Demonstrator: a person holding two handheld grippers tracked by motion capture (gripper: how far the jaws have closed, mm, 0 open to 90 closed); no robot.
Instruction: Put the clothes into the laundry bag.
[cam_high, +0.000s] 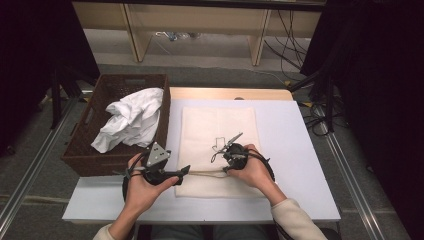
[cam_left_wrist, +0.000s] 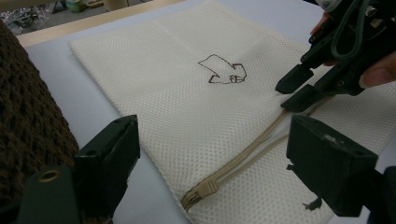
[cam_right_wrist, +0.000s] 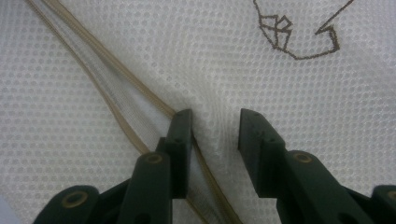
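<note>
Cream mesh laundry bag lying flat on the white table, a gripper at each end of its zipper.

The bag is a pale, finely perforated mesh rectangle with a brown line drawing stitched near its middle and a tan zipper partly parted along its near edge. The left gripper rests with jaws spread wide at the zipper's end. The right gripper presses its tips into the mesh, jaws half apart, one tip on the zipper tape, pinching nothing. A brown basket of white cloth stands just beside the bag.
</note>
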